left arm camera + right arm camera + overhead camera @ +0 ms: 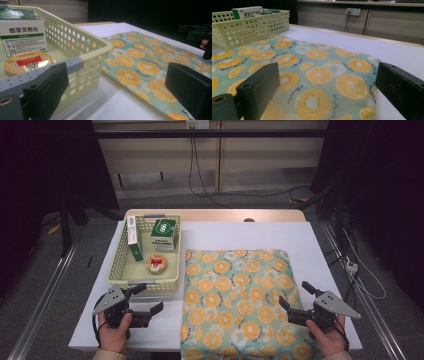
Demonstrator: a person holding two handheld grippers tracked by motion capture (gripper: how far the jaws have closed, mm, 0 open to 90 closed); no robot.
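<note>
Lying beside right tool (296, 298): cloth (240, 295)

1. Bare white table (240, 235) behind the orange-print cloth (237, 300) is open; free passage across the far side.
2. Perforated basket (145, 282) blocks the left: its near wall sits right in front of the left gripper (148, 299), one jaw just beside the rim.
3. Narrow bare strip between basket and cloth, passable.
4. Right gripper (295, 296) hovers over the cloth's right edge, jaws wide, nothing between them.
5. Boxes (164, 234) and a round tin (156, 263) crowd the basket interior.
</note>
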